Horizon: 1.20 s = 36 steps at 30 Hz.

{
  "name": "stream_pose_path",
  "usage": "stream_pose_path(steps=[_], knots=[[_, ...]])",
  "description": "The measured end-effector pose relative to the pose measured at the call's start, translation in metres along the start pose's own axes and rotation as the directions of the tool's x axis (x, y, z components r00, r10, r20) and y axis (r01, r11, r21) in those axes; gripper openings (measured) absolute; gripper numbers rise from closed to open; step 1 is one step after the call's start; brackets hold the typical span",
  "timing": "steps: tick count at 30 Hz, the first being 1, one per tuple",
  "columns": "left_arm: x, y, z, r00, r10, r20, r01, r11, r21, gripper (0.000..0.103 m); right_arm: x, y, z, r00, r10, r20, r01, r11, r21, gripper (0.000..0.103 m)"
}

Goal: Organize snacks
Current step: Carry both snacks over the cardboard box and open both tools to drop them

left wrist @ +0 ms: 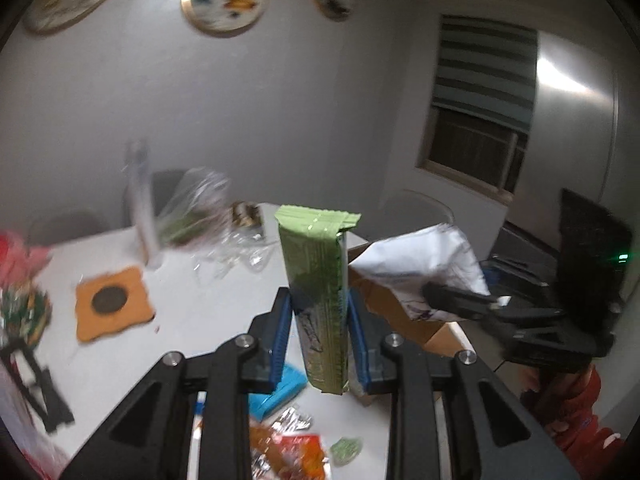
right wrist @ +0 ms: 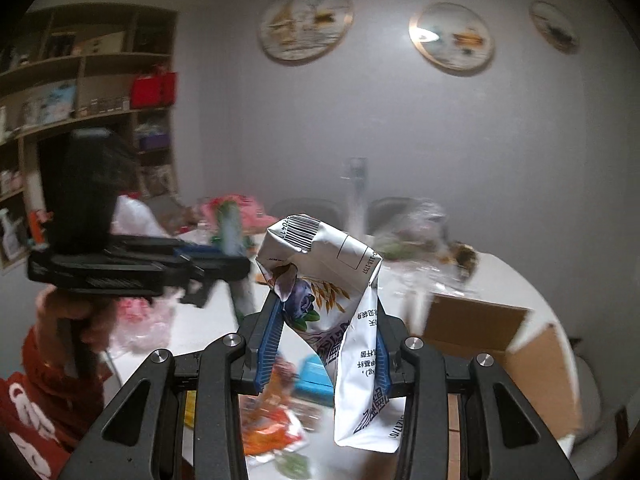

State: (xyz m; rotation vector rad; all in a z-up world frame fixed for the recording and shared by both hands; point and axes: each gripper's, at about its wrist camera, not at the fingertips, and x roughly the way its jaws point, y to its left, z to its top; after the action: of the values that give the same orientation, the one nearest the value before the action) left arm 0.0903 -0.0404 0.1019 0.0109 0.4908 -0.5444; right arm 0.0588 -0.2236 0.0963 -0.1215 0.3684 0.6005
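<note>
Tongs (left wrist: 319,334) hide green pack's (left wrist: 318,280) blurred lower print.

We see a home dining room: a white table (left wrist: 192,300) strewn with snacks, decorative plates (right wrist: 306,20) on the wall, cluttered shelves (right wrist: 92,80), a blinded window (left wrist: 480,104).

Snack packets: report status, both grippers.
Left gripper shut on green packet, upright. Right gripper shut on white pouch, crumpled. Cardboard box open beside. Nothing blocking.
</note>
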Motion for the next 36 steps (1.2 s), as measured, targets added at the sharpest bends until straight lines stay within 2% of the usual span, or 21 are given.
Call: stream_pose_path(steps=[2,5,9,12,17,21,26,28,31,33,36], knots=[[0.01,-0.013,0.014,0.999,-0.034,-0.006,0.034,0.999,0.026,0.025,-0.006,-0.018,-0.004,0.999,-0.052,-0.012,0.052,0.998,0.021,0.035],[0.032,-0.034,0.033,0.998,-0.049,-0.031,0.051,0.996,0.075,0.025,-0.008,-0.045,-0.015,0.994,-0.104,-0.042,0.106,0.992,0.061,0.035],[0.072,-0.054,0.053,0.99,-0.088,-0.112,0.099,0.991,0.094,0.025,0.007,-0.074,-0.031,0.982,-0.144,-0.122,0.153,0.986,0.066,0.035],[0.101,-0.064,0.059,0.981,-0.083,-0.175,0.105,0.987,0.12,0.025,0.03,-0.092,-0.038,0.97,-0.144,-0.195,0.16,0.985,0.07,0.035],[0.15,-0.073,0.061,0.948,-0.078,-0.307,0.126,0.983,0.137,0.025,0.065,-0.107,-0.051,0.948,-0.114,-0.299,0.136,0.989,0.054,0.035],[0.166,-0.075,0.06,0.932,-0.079,-0.353,0.132,0.983,0.13,0.024,0.085,-0.114,-0.06,0.929,-0.062,-0.364,0.097,0.992,0.079,0.036],[0.179,-0.075,0.054,0.915,-0.086,-0.393,0.145,0.982,0.124,0.024,0.1,-0.12,-0.076,0.906,-0.066,-0.419,0.108,0.991,0.076,0.041],[0.185,-0.075,0.051,0.914,-0.073,-0.399,0.135,0.982,0.13,0.024,0.093,-0.123,-0.077,0.92,-0.067,-0.386,0.11,0.99,0.092,0.044],[0.193,-0.076,0.046,0.898,-0.087,-0.43,0.156,0.979,0.128,0.025,0.079,-0.125,-0.071,0.936,-0.06,-0.347,0.103,0.989,0.108,0.047],[0.2,-0.079,0.04,0.889,-0.072,-0.452,0.155,0.977,0.149,0.025,0.066,-0.122,-0.067,0.944,-0.073,-0.321,0.109,0.989,0.097,0.056],[0.212,-0.086,0.03,0.867,-0.06,-0.494,0.162,0.973,0.167,0.025,0.047,-0.119,-0.065,0.955,-0.094,-0.282,0.124,0.988,0.093,0.062]])
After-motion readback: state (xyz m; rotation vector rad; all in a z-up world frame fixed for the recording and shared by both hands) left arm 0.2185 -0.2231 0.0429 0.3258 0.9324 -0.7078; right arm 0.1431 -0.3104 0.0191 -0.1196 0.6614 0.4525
